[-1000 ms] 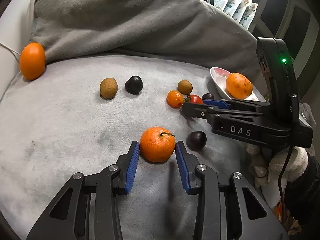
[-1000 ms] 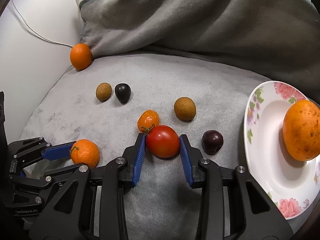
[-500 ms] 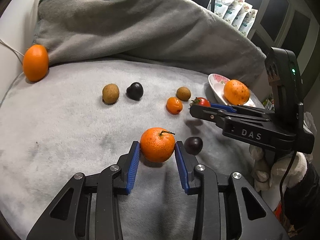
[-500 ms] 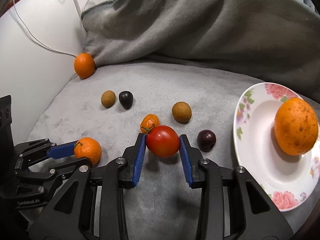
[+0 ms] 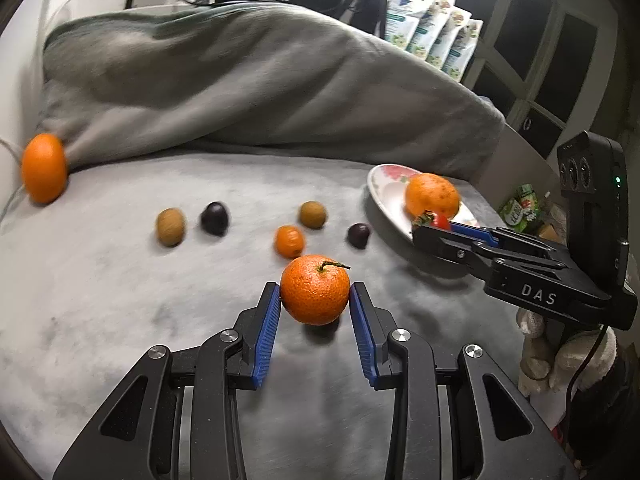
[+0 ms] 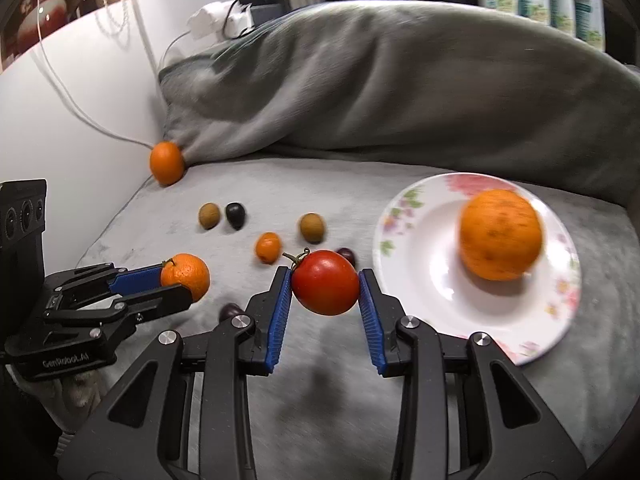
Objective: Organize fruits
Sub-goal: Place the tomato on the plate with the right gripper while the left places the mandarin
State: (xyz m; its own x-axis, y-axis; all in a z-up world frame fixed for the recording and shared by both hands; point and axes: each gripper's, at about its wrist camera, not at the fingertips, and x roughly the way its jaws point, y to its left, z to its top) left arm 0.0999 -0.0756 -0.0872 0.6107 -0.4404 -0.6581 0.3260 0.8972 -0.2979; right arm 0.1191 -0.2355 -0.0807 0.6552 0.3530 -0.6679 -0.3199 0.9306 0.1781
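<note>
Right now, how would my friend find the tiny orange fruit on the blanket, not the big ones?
Start at the flowered plate on the grey blanket. Go left, past a dark plum. The little orange fruit lies loose there, just in front of a round brown fruit. It is the smallest orange one, and no gripper holds it.

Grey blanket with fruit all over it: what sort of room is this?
Probably a bedroom or living room at home: a soft grey blanket over a bed or sofa, a flowered plate, a charger cable along the wall.
</note>
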